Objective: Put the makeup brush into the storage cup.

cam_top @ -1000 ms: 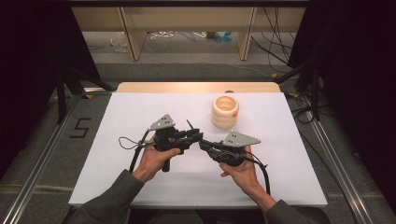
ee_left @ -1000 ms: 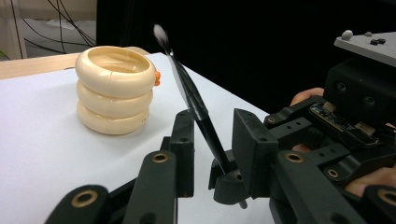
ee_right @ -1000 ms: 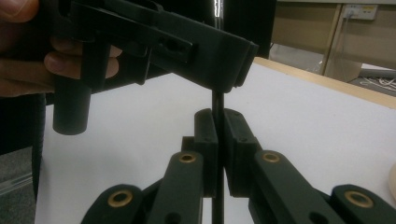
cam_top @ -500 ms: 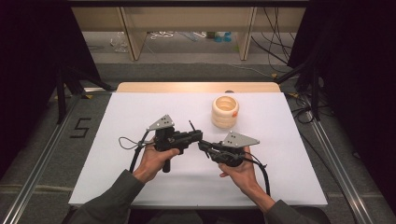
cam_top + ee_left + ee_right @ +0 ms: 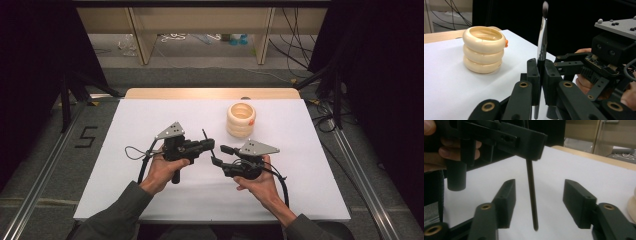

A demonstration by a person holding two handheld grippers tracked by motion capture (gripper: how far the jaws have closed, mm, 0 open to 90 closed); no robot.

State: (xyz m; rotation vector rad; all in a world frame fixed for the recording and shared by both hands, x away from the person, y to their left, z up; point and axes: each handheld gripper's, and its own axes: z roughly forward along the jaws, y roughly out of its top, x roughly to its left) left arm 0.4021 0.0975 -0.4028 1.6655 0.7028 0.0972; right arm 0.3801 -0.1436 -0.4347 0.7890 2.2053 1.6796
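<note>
Clamped between the left gripper's (image 5: 539, 75) jaws is a thin makeup brush (image 5: 542, 35), standing upright in the left gripper view: glossy black handle, silvery ferrule, small dark tuft at the top. Its lower handle hangs below the jaws, and in the right gripper view that black stem (image 5: 532, 195) drops between the right gripper's (image 5: 541, 200) jaws, which stand wide apart and touch nothing. In the high view the brush (image 5: 204, 136) is a faint dark line, its tuft too small to make out. Both grippers are held over the middle of the white table (image 5: 125, 190), tips facing each other, each hand wrapped round its handle, forearms entering from the near edge. Beyond the right gripper (image 5: 220, 156) stands a cream ribbed holder (image 5: 241, 120) with an orange spot on its side; its inside cannot be seen.
</note>
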